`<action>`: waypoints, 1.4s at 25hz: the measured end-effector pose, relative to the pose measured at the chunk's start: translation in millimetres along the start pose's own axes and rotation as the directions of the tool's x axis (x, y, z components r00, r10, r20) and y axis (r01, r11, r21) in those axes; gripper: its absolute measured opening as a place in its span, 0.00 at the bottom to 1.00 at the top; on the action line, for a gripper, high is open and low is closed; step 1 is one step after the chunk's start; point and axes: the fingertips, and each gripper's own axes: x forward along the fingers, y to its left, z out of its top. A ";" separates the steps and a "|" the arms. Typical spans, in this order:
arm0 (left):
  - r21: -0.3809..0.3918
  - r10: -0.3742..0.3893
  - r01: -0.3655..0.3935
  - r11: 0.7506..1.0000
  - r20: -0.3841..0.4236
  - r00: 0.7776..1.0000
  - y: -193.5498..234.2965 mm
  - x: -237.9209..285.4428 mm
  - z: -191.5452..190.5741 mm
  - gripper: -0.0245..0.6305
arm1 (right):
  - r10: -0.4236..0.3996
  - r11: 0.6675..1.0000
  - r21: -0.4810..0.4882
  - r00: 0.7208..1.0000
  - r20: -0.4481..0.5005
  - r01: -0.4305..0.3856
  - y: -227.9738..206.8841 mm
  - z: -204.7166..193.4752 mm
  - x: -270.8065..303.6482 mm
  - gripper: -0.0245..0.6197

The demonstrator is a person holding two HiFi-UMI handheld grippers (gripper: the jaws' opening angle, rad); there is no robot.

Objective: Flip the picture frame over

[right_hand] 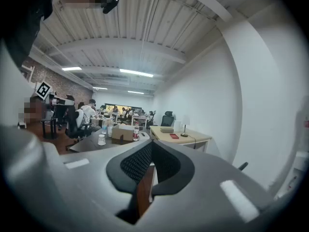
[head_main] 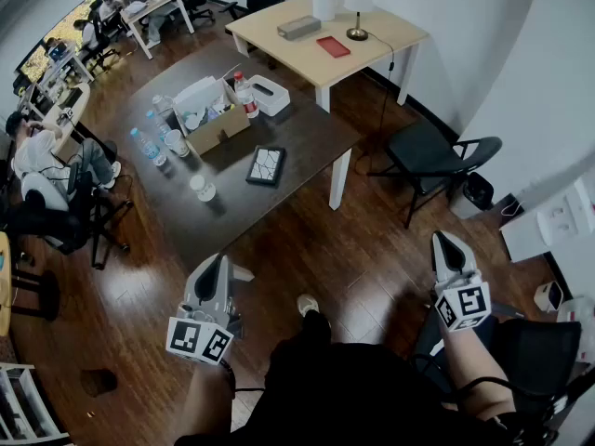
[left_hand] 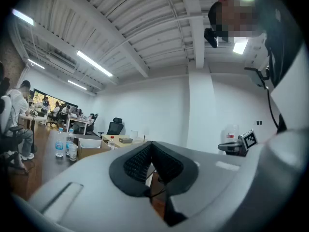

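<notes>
I'm on the wooden floor [head_main: 372, 249], well short of the dark worktop [head_main: 307, 128]. The picture frame [head_main: 265, 165] lies flat there, towards the right-hand edge, apart from the cardboard box [head_main: 216, 124] and the paper cup [head_main: 203, 188]. The left gripper [head_main: 221, 261] has its fingers clenched on nothing, and the right gripper [head_main: 441, 240] is the same. There's bare floor up to the near edge, a black chair [head_main: 432, 151] off the right corner, and a light table [head_main: 381, 35] beyond.
</notes>
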 end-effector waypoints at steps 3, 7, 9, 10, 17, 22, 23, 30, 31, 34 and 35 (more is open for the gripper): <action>0.016 -0.043 0.043 0.999 -0.008 0.999 31.1 26.5 6.1 0.04 | -0.007 1.000 0.004 1.000 0.016 0.007 5.8 14.5 44.9 0.04; 0.005 -0.018 0.018 1.000 0.009 1.000 73.0 49.8 13.0 0.04 | 0.014 1.000 0.009 0.999 0.032 -0.014 19.2 32.8 98.8 0.04; -0.014 0.024 -0.024 1.000 0.011 1.000 94.1 56.6 18.1 0.04 | 0.044 0.999 0.004 0.999 0.032 -0.044 27.5 44.3 122.6 0.04; -0.016 0.038 -0.038 0.999 0.008 0.999 101.9 59.1 21.3 0.04 | 0.063 0.998 -0.005 0.998 0.029 -0.063 31.6 49.6 133.4 0.04; -0.043 0.104 -0.105 0.994 -0.027 0.994 136.9 76.0 14.5 0.04 | 0.213 0.977 -0.016 0.976 -0.045 -0.213 55.1 43.7 217.6 0.04; -0.027 0.091 -0.093 0.995 -0.059 0.994 141.4 105.1 14.7 0.04 | 0.418 0.905 -0.041 0.904 -0.085 -0.423 93.9 42.7 271.5 0.04; -0.020 0.091 -0.093 0.996 -0.062 0.994 144.2 113.7 17.2 0.04 | 0.442 0.894 -0.038 0.892 -0.099 -0.447 96.6 40.2 284.1 0.04; -0.015 0.220 -0.223 0.975 -0.113 0.969 187.2 151.8 25.8 0.04 | 0.580 0.806 0.020 0.781 -0.232 -0.592 113.4 -3.1 391.0 0.04; -0.012 0.244 -0.247 0.969 -0.118 0.963 194.4 155.9 28.2 0.04 | 0.603 0.786 0.025 0.757 -0.252 -0.618 118.4 -8.3 405.3 0.04; -0.026 0.329 -0.335 0.942 -0.123 0.936 214.8 170.3 36.2 0.04 | 0.676 0.712 0.043 0.667 -0.315 -0.701 139.0 -24.5 435.2 0.04; -0.032 0.350 -0.356 0.934 -0.124 0.929 218.4 176.7 38.8 0.04 | 0.697 0.683 0.049 0.631 -0.339 -0.729 146.5 -31.3 441.0 0.04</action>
